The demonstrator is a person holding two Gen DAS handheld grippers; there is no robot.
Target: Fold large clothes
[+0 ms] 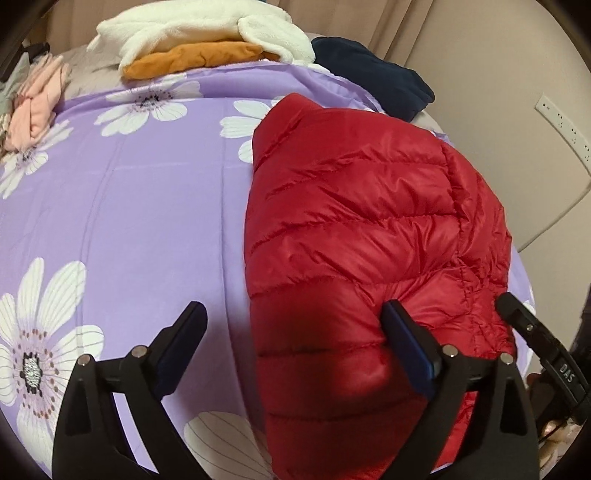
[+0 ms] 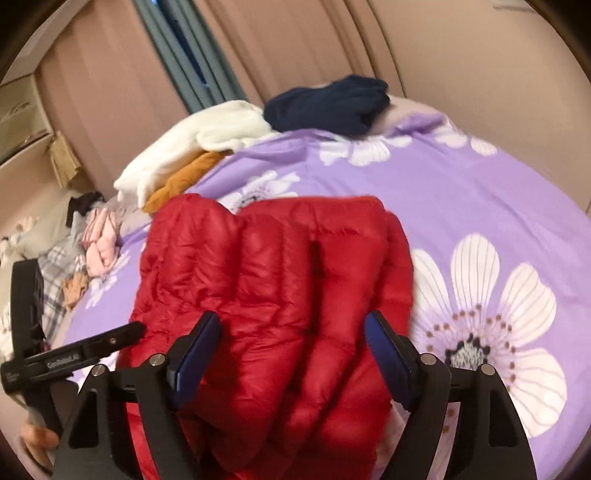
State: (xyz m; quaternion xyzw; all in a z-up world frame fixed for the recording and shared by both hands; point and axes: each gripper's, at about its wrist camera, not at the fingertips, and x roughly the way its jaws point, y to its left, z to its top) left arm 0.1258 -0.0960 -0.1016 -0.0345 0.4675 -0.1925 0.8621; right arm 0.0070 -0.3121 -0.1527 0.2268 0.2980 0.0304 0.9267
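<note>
A red quilted puffer jacket (image 1: pixel 354 221) lies folded into a compact bundle on the purple flowered bedcover (image 1: pixel 147 203). My left gripper (image 1: pixel 295 314) is open and straddles the jacket's left edge; its right finger rests against the fabric and its left finger is over the bare cover. My right gripper (image 2: pixel 293 321) is open over the near end of the jacket (image 2: pixel 277 258), with the puffy fabric bulging between its blue pads (image 2: pixel 195 354). Each gripper shows at the edge of the other's view: a right finger (image 1: pixel 517 317) and a left finger (image 2: pixel 110 339).
At the far side of the bed are a white fleece (image 1: pixel 207 26) on an orange garment (image 1: pixel 192 57), a navy garment (image 1: pixel 373 77) and pink clothes (image 1: pixel 37 103). A wall with a socket strip (image 1: pixel 561 122) runs close on the right. Curtains hang behind the bed.
</note>
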